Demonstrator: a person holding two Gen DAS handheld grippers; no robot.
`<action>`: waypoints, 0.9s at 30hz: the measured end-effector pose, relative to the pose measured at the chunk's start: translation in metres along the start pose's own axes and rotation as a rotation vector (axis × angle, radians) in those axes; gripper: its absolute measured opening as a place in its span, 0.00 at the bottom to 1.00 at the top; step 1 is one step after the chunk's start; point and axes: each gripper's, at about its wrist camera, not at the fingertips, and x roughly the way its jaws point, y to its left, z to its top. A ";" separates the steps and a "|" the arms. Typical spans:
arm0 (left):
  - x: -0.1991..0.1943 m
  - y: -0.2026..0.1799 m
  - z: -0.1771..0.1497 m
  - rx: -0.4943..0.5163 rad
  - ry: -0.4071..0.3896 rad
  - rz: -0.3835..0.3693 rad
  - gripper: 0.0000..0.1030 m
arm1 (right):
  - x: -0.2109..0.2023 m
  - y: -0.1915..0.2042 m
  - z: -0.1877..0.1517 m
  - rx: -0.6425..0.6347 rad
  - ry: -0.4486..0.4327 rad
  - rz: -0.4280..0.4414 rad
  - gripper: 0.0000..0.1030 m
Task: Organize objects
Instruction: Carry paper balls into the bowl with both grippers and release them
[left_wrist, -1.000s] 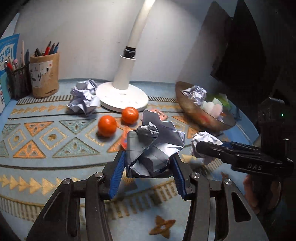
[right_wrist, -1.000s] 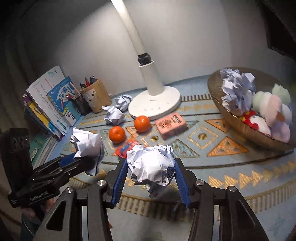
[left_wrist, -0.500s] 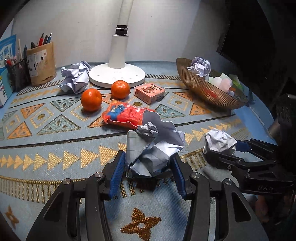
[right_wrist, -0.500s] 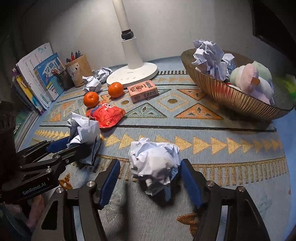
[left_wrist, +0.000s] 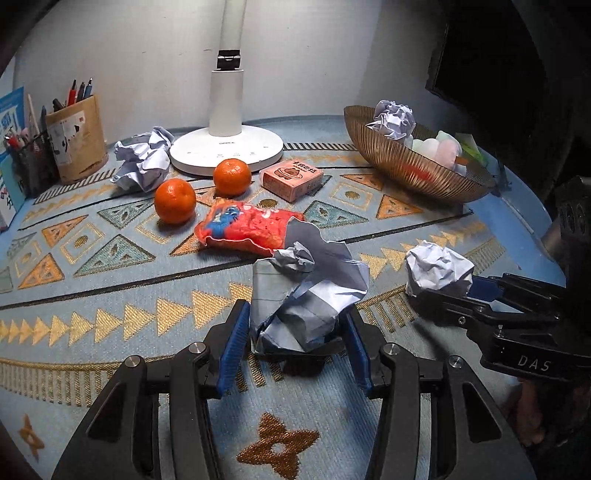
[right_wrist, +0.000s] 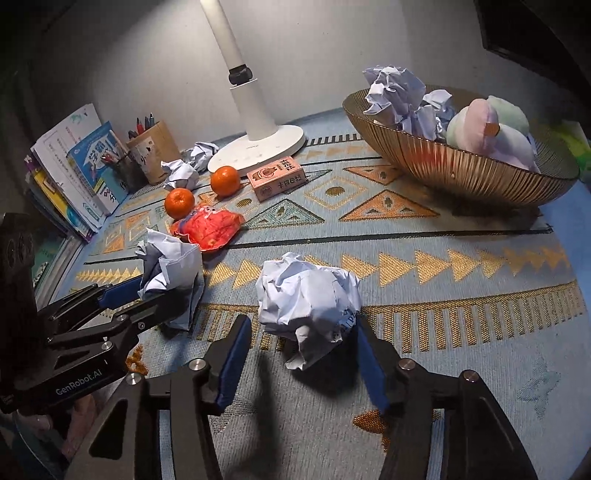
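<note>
A grey-white crumpled paper ball (left_wrist: 303, 299) sits between the blue pads of my left gripper (left_wrist: 291, 347), resting on the patterned mat; the jaws stand a little off its sides. It also shows in the right wrist view (right_wrist: 170, 273). A second crumpled paper ball (right_wrist: 310, 299) lies on the mat between the spread fingers of my right gripper (right_wrist: 303, 358), which is open. This ball also shows in the left wrist view (left_wrist: 437, 267).
A gold ribbed bowl (right_wrist: 454, 166) at the back right holds paper balls and a plush toy. Two oranges (left_wrist: 174, 201), a red snack bag (left_wrist: 247, 229), a pink box (left_wrist: 291, 179), a lamp base (left_wrist: 227, 151), pen holders (left_wrist: 75, 140) and books (right_wrist: 70, 173) stand behind.
Both grippers lowered their paper balls onto the mat's front part. The right gripper opened and let its ball go; the left jaws widened around theirs.
</note>
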 end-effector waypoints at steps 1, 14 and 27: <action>0.000 0.000 0.000 0.002 0.002 0.003 0.45 | -0.001 0.002 0.000 -0.010 -0.009 -0.010 0.48; -0.011 -0.015 0.014 -0.007 -0.027 -0.023 0.45 | -0.025 -0.023 0.003 0.104 -0.110 0.077 0.36; 0.031 -0.120 0.163 0.169 -0.220 -0.085 0.45 | -0.108 -0.132 0.100 0.220 -0.382 -0.130 0.36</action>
